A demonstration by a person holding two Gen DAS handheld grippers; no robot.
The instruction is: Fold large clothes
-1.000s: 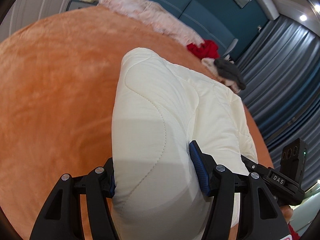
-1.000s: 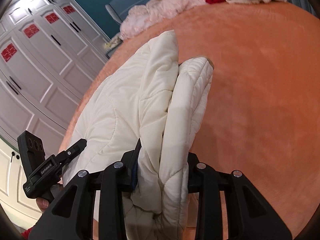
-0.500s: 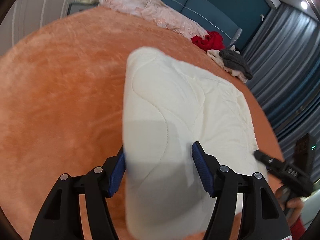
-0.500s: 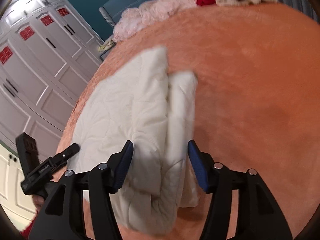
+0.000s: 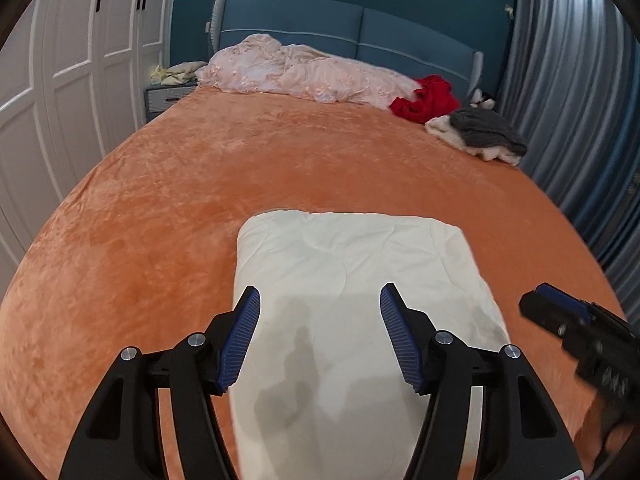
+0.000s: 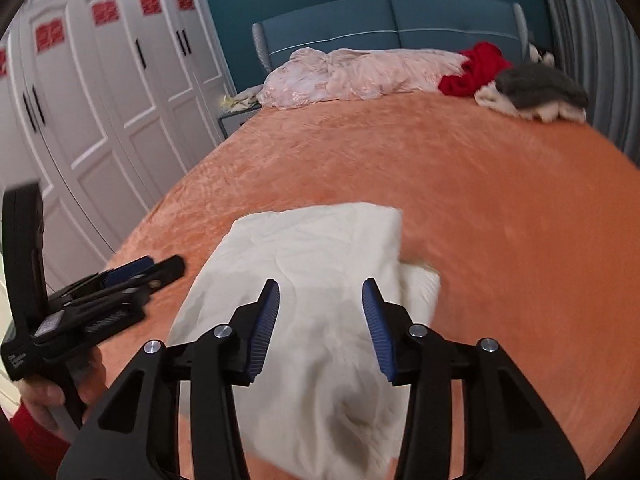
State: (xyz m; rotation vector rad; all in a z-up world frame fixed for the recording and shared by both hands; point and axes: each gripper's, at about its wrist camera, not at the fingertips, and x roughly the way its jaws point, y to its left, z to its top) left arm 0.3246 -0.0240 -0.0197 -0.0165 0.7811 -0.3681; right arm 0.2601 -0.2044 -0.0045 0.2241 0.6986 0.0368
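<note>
- Cream quilted jacket (image 5: pixel 352 288) lies folded flat on the orange bedspread (image 5: pixel 168 208), near the foot of the bed.
- Left gripper (image 5: pixel 320 336) above it, jaws apart, pads off the cloth, nothing held.
- Right gripper (image 6: pixel 320 322): jaws just narrowed some, a gap remains, nothing pinched.
- Pink bedding (image 5: pixel 304 70), red garment (image 5: pixel 426 98), grey garment (image 5: pixel 486 130) piled by the headboard.

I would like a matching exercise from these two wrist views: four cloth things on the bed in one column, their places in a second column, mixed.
Things:
1. cream quilted garment
2. red garment
3. grey garment
4. pink bedding

Places:
A. along the headboard
B. far right edge, on pale cloth
C. nearest, below the grippers
D. between bedding and grey pile

Pairs: 1-C, 2-D, 3-B, 4-A
</note>
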